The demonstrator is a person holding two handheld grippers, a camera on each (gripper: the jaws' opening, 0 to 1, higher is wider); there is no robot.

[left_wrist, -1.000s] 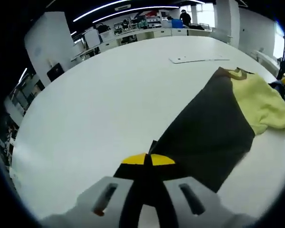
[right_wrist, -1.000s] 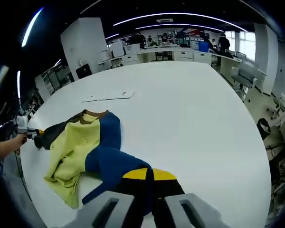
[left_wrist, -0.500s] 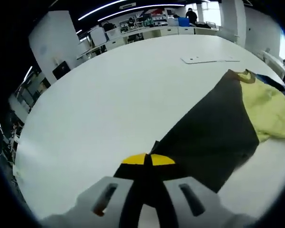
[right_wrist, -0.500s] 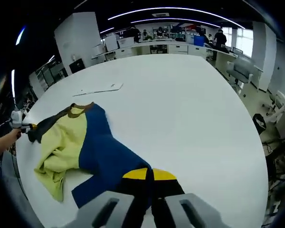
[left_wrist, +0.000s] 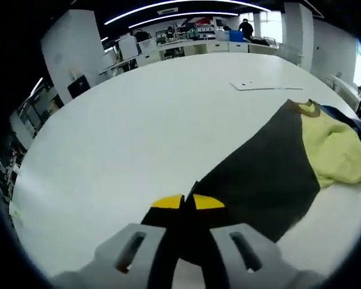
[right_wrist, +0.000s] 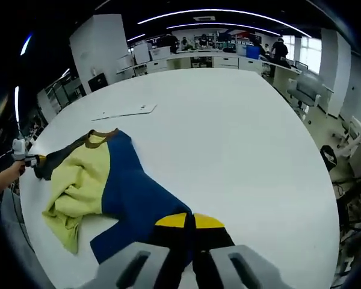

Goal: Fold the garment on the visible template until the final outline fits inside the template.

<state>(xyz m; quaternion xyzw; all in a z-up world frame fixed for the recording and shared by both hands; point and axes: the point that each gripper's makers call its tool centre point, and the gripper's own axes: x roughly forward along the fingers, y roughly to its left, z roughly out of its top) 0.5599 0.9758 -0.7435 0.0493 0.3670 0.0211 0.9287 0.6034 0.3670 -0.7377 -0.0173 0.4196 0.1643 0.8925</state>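
I had the garment [right_wrist: 102,180] stretched across the white counter [right_wrist: 228,132] between my two claws, well before any fold was made. In the left gripper view, my left claw [left_wrist: 186,208] was closed tight on the end of the dark sleeve [left_wrist: 259,174], its yellow-tipped jaws meeting with black cloth pinched between them. In the right gripper view, my right claw [right_wrist: 188,226] was likewise clamped shut, on the end of the blue sleeve [right_wrist: 132,201]. The pale yellow body [right_wrist: 78,180] lay bunched in the middle between the sleeves, with the brown collar [right_wrist: 96,139] toward the far side. Far off to the left in the right gripper view I could make out the left claw at the other sleeve end, held by a hand [right_wrist: 6,174].

I judged the step to be spreading: both sleeves were pulled out, but the torso was crumpled rather than flat. A thin flat white sheet [right_wrist: 123,112] lay on the counter just beyond the collar; I took it for the template, though I could not be sure, and the garment was not on it.

The next move, as I read it, called for drawing the claws farther apart to smooth the yellow panel, then laying the shirt flat toward that sheet without dragging it off the counter's near edge.
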